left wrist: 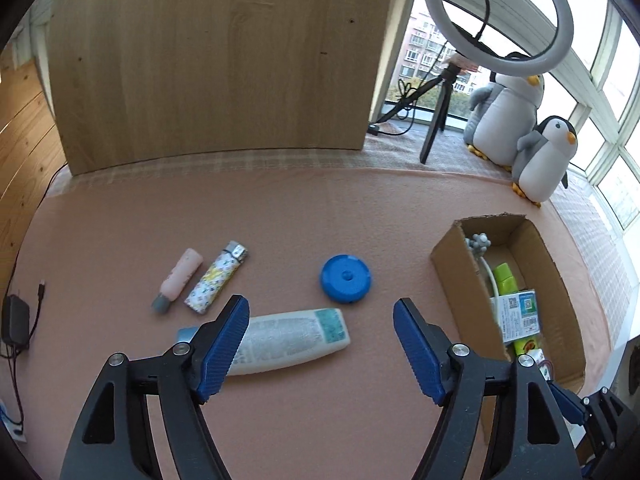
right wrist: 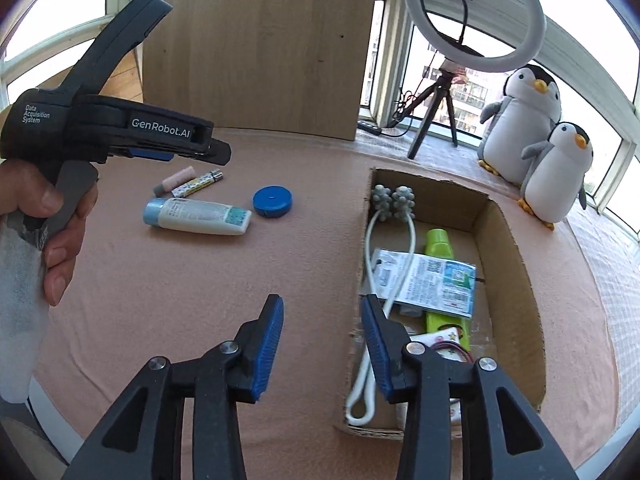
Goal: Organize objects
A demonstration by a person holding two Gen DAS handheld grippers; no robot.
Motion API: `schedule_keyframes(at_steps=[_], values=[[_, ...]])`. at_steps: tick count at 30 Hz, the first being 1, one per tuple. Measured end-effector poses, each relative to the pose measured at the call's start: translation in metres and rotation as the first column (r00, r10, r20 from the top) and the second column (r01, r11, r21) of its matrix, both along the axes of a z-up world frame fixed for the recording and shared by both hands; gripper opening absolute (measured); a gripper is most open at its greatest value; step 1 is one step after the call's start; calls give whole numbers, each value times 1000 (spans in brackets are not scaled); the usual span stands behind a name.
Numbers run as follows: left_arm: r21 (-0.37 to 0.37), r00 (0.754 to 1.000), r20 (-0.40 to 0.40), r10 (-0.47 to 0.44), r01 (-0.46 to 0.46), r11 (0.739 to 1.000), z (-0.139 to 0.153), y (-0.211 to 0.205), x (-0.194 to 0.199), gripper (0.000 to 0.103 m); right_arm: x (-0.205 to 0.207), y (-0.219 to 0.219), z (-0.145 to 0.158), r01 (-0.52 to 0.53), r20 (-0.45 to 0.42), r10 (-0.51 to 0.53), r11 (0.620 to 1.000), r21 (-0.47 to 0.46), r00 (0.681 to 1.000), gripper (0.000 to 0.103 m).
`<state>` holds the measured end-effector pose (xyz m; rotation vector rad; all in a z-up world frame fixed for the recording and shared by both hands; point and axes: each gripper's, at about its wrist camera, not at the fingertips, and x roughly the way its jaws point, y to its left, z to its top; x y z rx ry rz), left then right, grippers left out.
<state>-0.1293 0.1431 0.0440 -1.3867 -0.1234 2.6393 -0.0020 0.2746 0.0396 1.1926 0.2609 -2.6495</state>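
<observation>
The white lotion tube (left wrist: 280,340) lies flat on the pink cloth (left wrist: 320,220), its blue cap end partly hidden behind the left gripper's (left wrist: 320,344) near finger. Just beyond it sit the blue round case (left wrist: 345,278), the patterned lighter (left wrist: 216,278) and the small pink tube (left wrist: 179,280) — four loose things, all well apart from the cardboard box (right wrist: 504,256). The box already holds a massage roller, a green bottle and printed packets, so sorting looks partly done.

The left gripper hangs above the cloth with its jaws spread wide and empty — apparently lining up on the lotion tube. The next move likely calls for shifting left and lowering so the fingers straddle the tube's width.

The right gripper (right wrist: 322,344) hovers at the box's near left wall, jaws apart and holding nothing.
</observation>
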Motion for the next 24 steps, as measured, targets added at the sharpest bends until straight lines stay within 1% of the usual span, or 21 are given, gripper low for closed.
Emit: schedule_keyframes(at_steps=[2,6,8,13,17,19,21,24], values=[[-10,999,11,47,-47,999,-4,-31,7,78,-6,-22,-5,-44,21,44,999,0,999,41],[-9,988,16,154,-154,988,-7,-93,32,78,-29,-61,-16,-112,63,112,994,3,992,42],[-3,980,25,196,-196,981,-10,-121,47,78,-47,-76,-21,-130,73,129,991,8,989,45],[16,953,58,297,-299,954,-21,-179,86,78,-111,-109,-32,-152,73,150,988,24,986,47],[27,935,74,348,-350,936,-28,-205,111,78,-157,-133,-43,-176,80,169,981,80,982,48],[33,927,76,367,-370,928,-29,-214,118,78,-171,-142,-53,-195,114,183,976,101,976,48],[35,921,80,381,-384,923,-30,-220,124,78,-174,-149,-63,-225,161,205,968,115,965,48],[42,913,81,399,-403,914,-31,-227,127,78,-160,-152,-71,-244,188,221,964,109,957,48]])
